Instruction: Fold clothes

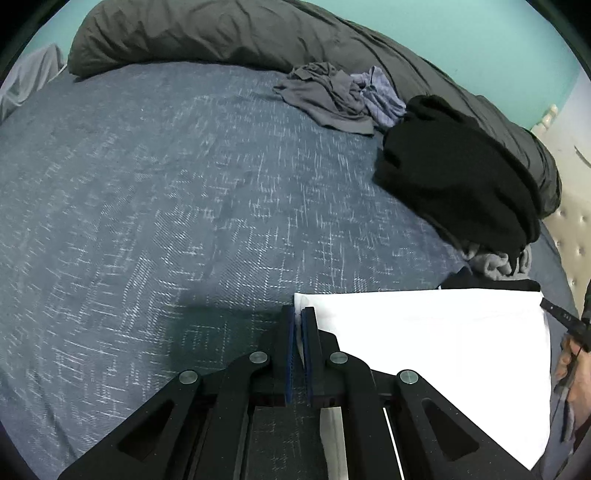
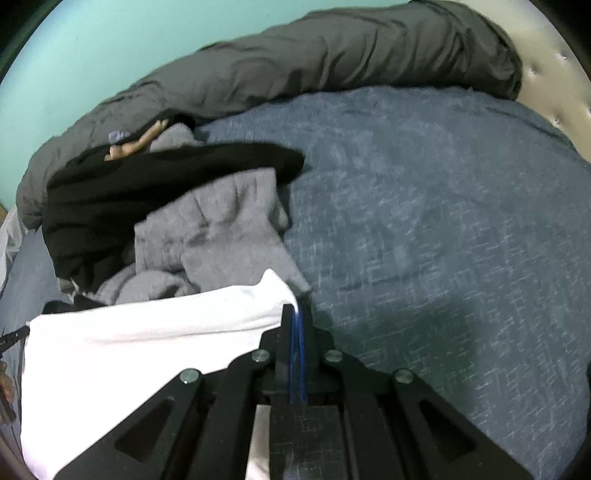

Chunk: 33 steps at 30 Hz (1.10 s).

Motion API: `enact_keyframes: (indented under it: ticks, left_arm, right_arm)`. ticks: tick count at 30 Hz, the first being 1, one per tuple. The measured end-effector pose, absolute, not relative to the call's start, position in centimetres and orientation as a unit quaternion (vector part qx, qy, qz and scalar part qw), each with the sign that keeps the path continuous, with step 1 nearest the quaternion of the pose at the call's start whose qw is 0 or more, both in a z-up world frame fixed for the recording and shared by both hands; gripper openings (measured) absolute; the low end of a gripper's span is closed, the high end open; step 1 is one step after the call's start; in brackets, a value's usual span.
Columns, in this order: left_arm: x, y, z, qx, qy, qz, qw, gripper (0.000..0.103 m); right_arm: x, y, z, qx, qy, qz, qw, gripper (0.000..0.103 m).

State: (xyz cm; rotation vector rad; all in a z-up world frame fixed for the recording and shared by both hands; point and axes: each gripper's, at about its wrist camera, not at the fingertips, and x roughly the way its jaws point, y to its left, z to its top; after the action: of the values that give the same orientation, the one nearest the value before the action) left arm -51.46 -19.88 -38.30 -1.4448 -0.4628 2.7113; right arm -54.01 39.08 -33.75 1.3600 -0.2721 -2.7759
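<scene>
A white garment [image 1: 436, 339] hangs stretched between my two grippers above the blue bedspread [image 1: 166, 192]. My left gripper [image 1: 298, 312] is shut on its left corner. In the right wrist view the same white garment [image 2: 147, 332] spreads to the left, and my right gripper [image 2: 296, 310] is shut on its right corner. A black garment [image 1: 454, 166] lies in a heap over grey clothes [image 1: 495, 262] behind the white one. The black garment [image 2: 147, 184] and a grey sweater [image 2: 221, 229] show again in the right wrist view.
A crumpled grey and lilac pile of clothes [image 1: 340, 96] lies further back. A dark grey duvet [image 1: 258, 33] is rolled along the teal wall. A tufted headboard [image 1: 569, 229] stands at the right. A person's hand [image 1: 572, 369] shows at the right edge.
</scene>
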Motion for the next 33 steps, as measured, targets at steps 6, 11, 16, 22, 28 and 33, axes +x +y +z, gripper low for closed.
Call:
enact_keyframes:
  ticks: [6, 11, 16, 22, 28, 33]
  left_arm:
    - [-50.7, -19.9, -37.6, -0.459, -0.149, 0.876, 0.023, 0.034]
    - [-47.3, -19.9, -36.5, -0.46, -0.161, 0.872, 0.043, 0.044]
    - [-40.6, -19.5, -35.7, -0.464, -0.173, 0.866, 0.077, 0.045]
    - [-30.9, -18.9, -36.5, -0.484, -0.181, 0.851, 0.095, 0.046]
    - [-24.6, -18.5, -37.4, -0.492, -0.187, 0.846, 0.089, 0.046]
    - [-22.3, -18.0, -36.9, -0.486, -0.188, 0.849, 0.089, 0.046]
  right_arm:
    - [-53.5, 40.0, -33.3, 0.429, -0.114, -0.896, 0.024, 0.003]
    - [-50.9, 40.9, -32.3, 0.43, -0.138, -0.89, 0.062, 0.013]
    - [-45.0, 41.0, -31.7, 0.439, -0.159, -0.876, 0.118, 0.033]
    - [-36.0, 40.4, -32.7, 0.463, -0.149, -0.861, 0.15, 0.038]
    - [-28.2, 39.8, -34.1, 0.487, -0.133, -0.848, 0.159, 0.038]
    - [-25.5, 39.9, -34.5, 0.492, -0.137, -0.848, 0.143, 0.038]
